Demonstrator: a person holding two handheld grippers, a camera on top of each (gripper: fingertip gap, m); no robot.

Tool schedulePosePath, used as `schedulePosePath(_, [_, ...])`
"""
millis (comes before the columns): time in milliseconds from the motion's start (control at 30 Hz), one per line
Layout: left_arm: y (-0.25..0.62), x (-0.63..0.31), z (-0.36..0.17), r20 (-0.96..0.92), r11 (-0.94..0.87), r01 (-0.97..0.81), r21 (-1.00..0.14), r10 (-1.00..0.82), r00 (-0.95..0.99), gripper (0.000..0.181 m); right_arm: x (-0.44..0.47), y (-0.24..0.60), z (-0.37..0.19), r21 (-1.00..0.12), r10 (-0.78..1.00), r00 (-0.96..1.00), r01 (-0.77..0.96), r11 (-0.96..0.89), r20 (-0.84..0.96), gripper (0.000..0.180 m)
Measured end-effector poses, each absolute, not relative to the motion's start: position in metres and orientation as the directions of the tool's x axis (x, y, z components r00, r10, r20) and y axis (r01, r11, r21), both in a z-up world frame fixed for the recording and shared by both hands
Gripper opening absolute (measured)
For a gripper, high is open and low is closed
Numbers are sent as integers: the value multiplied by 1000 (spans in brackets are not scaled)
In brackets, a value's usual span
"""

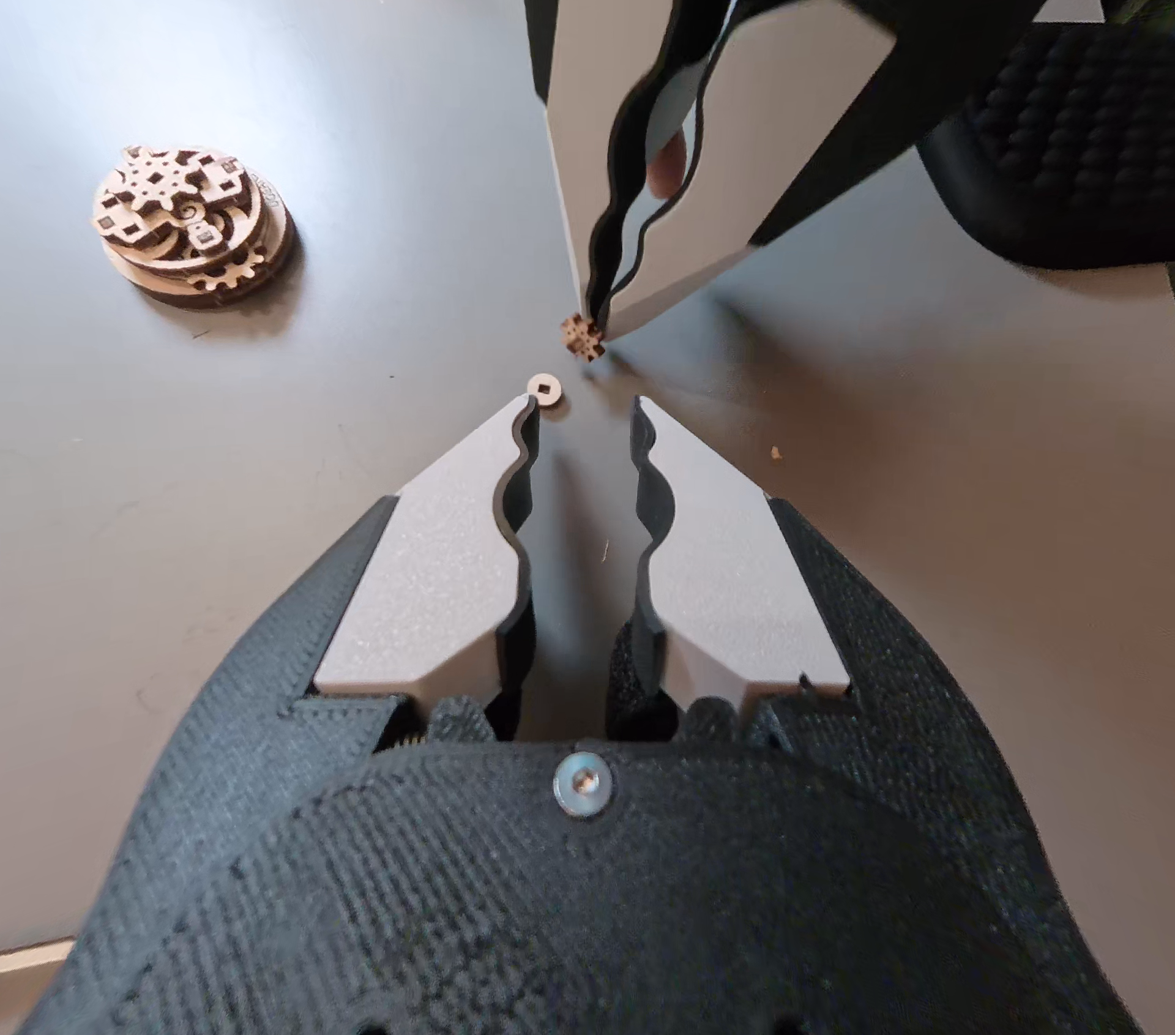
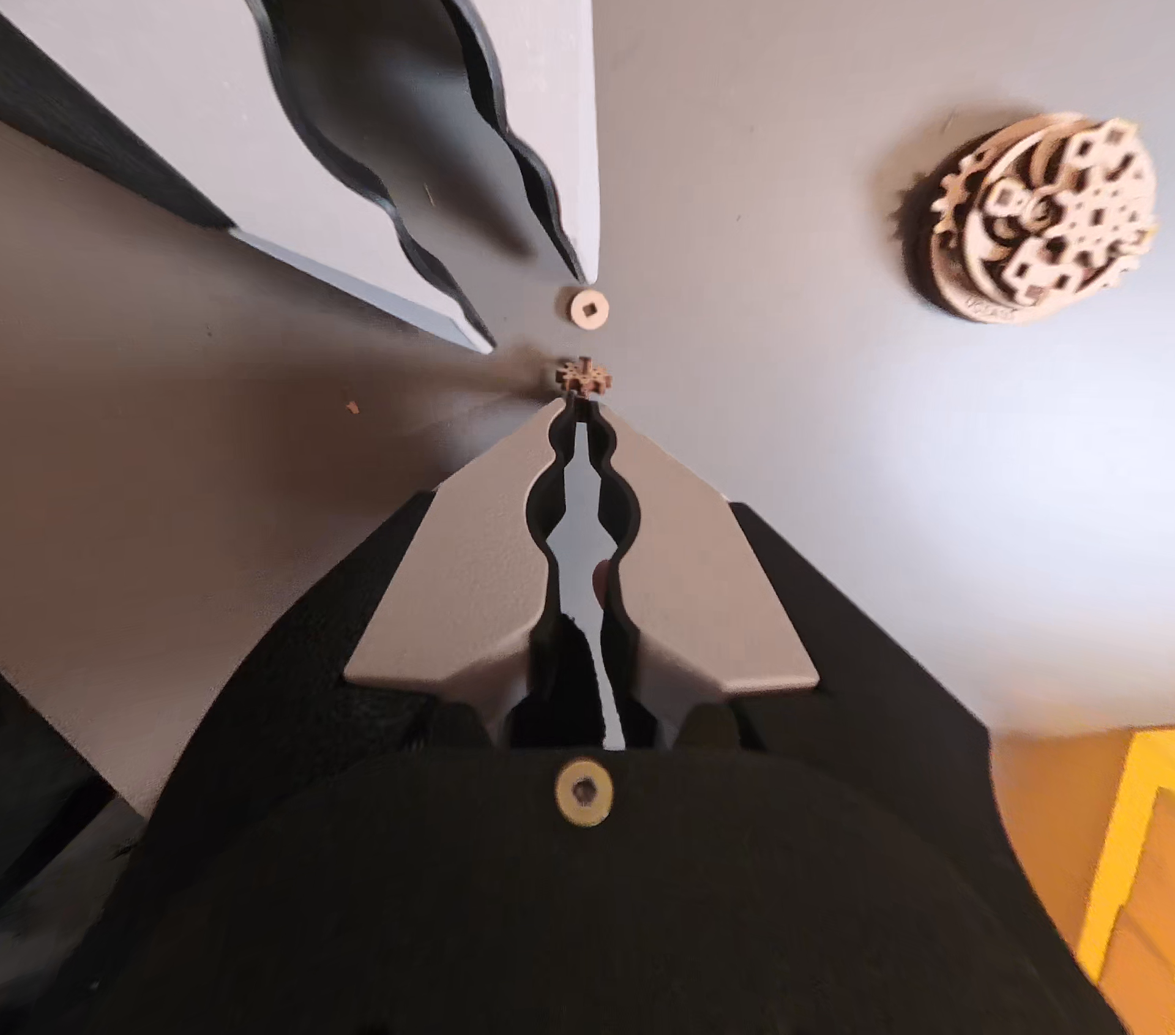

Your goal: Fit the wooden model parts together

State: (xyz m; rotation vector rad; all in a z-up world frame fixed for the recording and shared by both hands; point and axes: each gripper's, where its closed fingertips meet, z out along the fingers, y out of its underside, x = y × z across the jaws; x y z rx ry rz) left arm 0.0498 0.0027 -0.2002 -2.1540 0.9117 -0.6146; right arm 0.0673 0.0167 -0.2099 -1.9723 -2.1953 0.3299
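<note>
A small wooden snowflake-shaped piece (image 1: 582, 337) is pinched at the tips of my right gripper (image 2: 580, 405), just above the grey table; it also shows in the right wrist view (image 2: 582, 375). A tiny wooden washer (image 1: 547, 387) with a square hole lies flat on the table, touching the left fingertip of my left gripper (image 1: 582, 403), which is open and empty. The washer also shows in the right wrist view (image 2: 588, 310). The round, layered wooden gear model (image 1: 194, 228) sits apart at the left, and it appears at the right in the right wrist view (image 2: 1030, 219).
A small wood crumb (image 1: 776, 453) lies on the grey table (image 1: 318, 50) right of my left gripper. A yellow object (image 2: 1125, 852) sits at the table's edge. A black textured chair seat (image 1: 1074, 139) is beyond the table. Only a small space, under 4 cm, lies between the two pairs of fingers.
</note>
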Motion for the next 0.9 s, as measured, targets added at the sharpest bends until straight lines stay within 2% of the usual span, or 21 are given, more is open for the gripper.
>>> schedulePosePath(233, [4, 45, -203, 126, -498, -437, -749, -755, 644, 29, 68, 12, -202, -390, 992, -95, 919, 55, -83, 1])
schedulePosePath(433, [-2, 55, -186, 111, -391, -403, -827, -817, 565, 26, 60, -4, -181, -663, 975, -208, 741, 106, -76, 1])
schedulePosePath(633, [-14, 72, -153, 164, -309, -272, -911, -879, 449, 20, 56, -18, -156, -835, 958, -281, 541, 101, -66, 1])
schedulePosePath(900, [-16, 69, -144, 219, -325, -194, -926, -879, 424, 15, 54, -19, -145, -920, 955, -275, 391, 5, -112, 2])
